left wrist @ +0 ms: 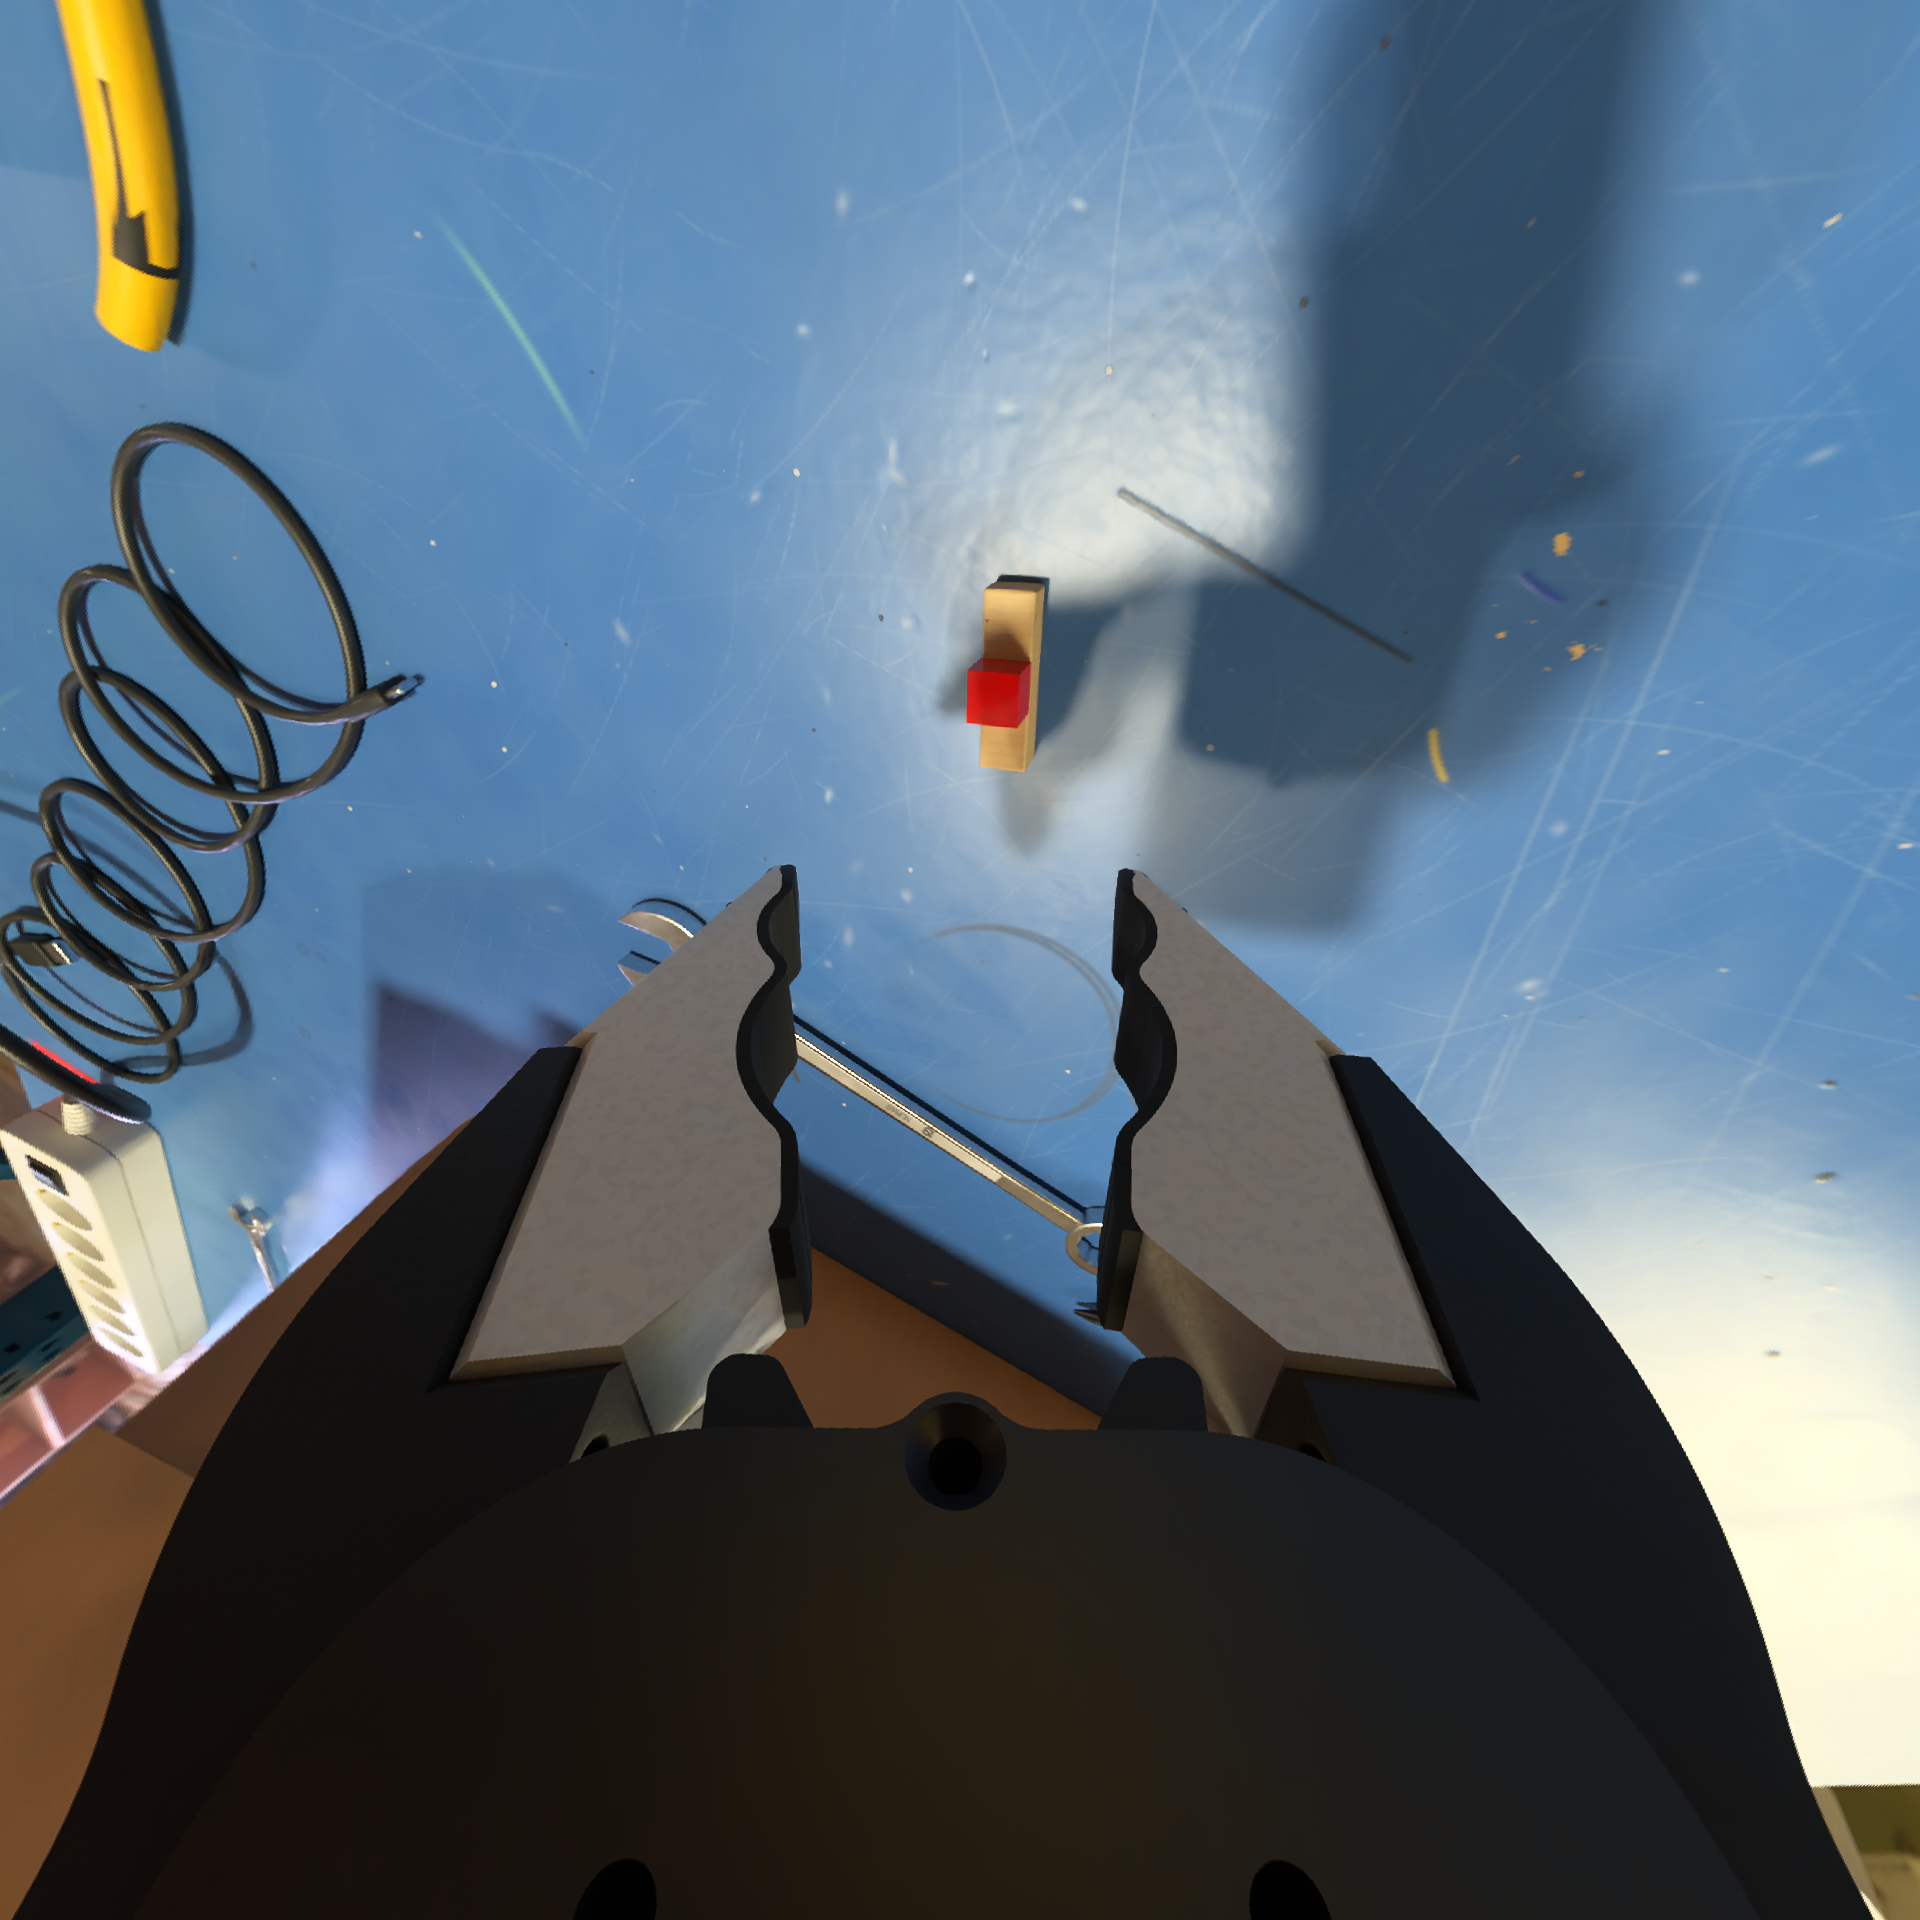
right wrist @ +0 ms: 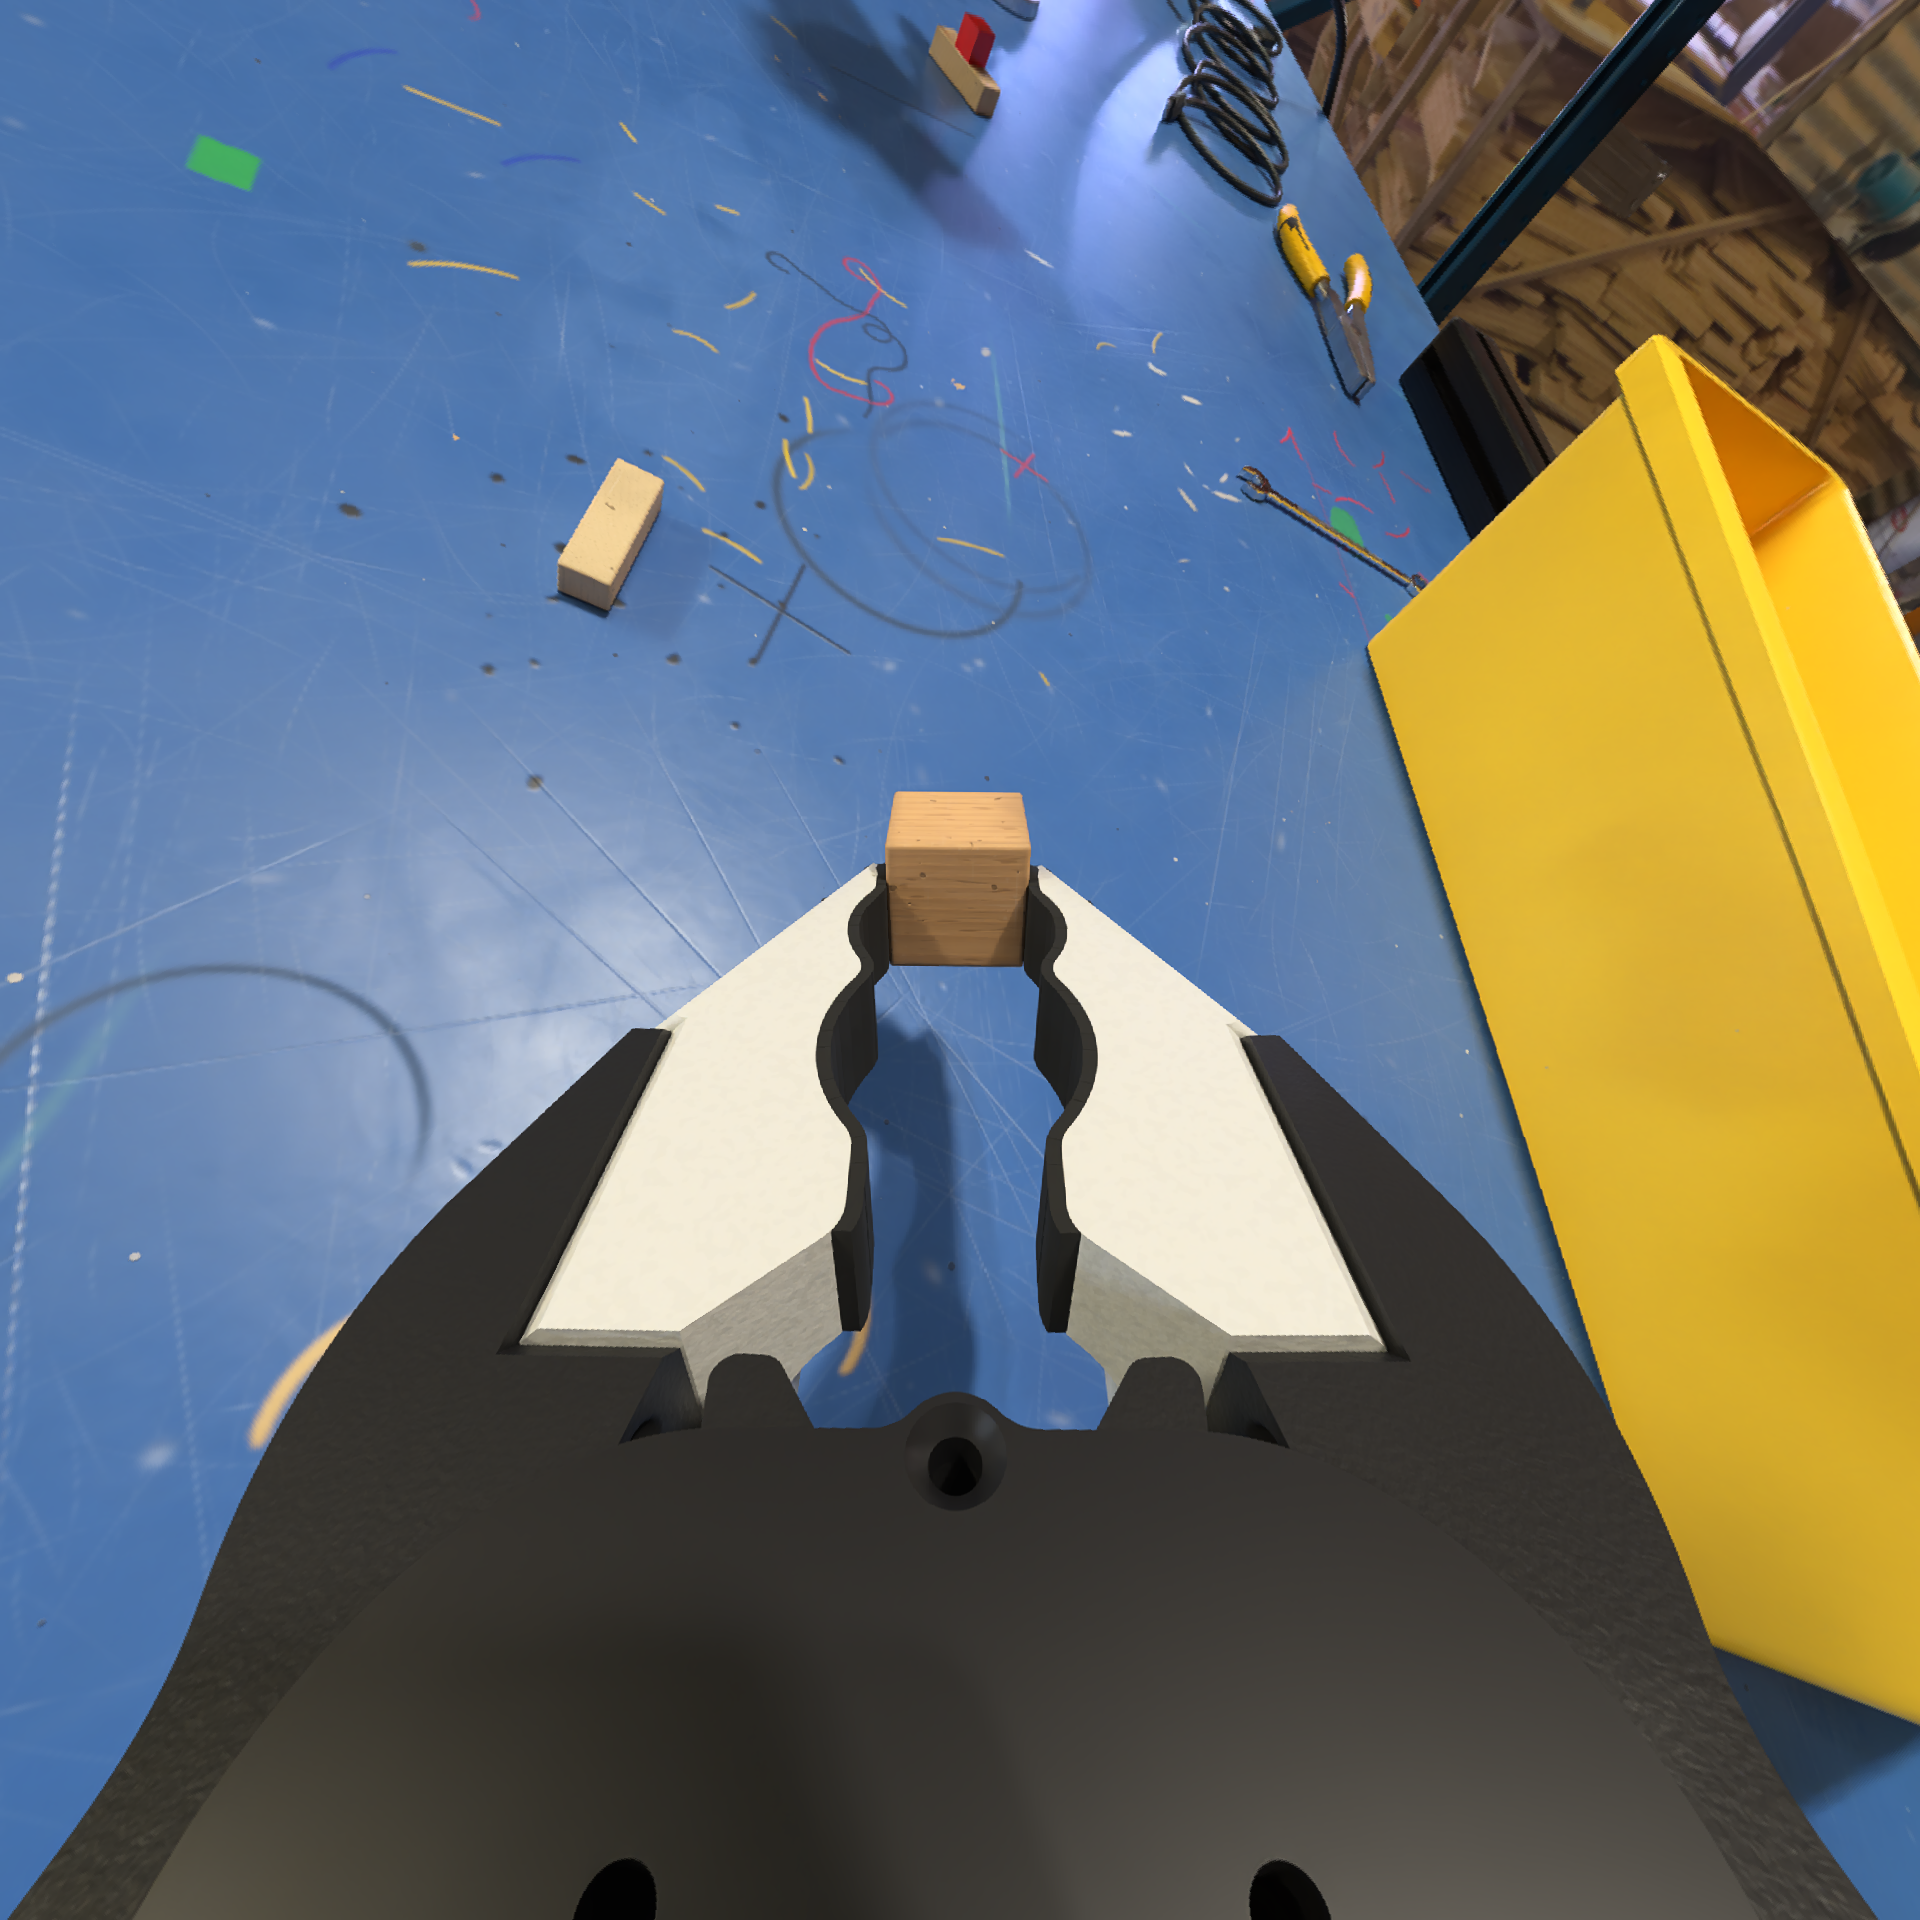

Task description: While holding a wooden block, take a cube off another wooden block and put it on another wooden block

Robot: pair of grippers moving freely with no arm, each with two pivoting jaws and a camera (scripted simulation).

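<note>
The left gripper [left wrist: 956, 894], jaws wide apart, is facing the red cube [left wrist: 997, 693] straight ahead on its long block [left wrist: 1013, 623]; the right gripper [right wrist: 956, 914] is squeezing a wooden block [right wrist: 957, 878].

The right gripper [right wrist: 957, 883] clamps a wooden block [right wrist: 957, 878] between its jaws above the blue counter [right wrist: 312, 831]. A pale block [right wrist: 611, 533] lies ahead; far off, a red cube [right wrist: 975, 37] sits on a third block [right wrist: 966, 75]. A yellow bin [right wrist: 1662, 987] stands right.
</note>
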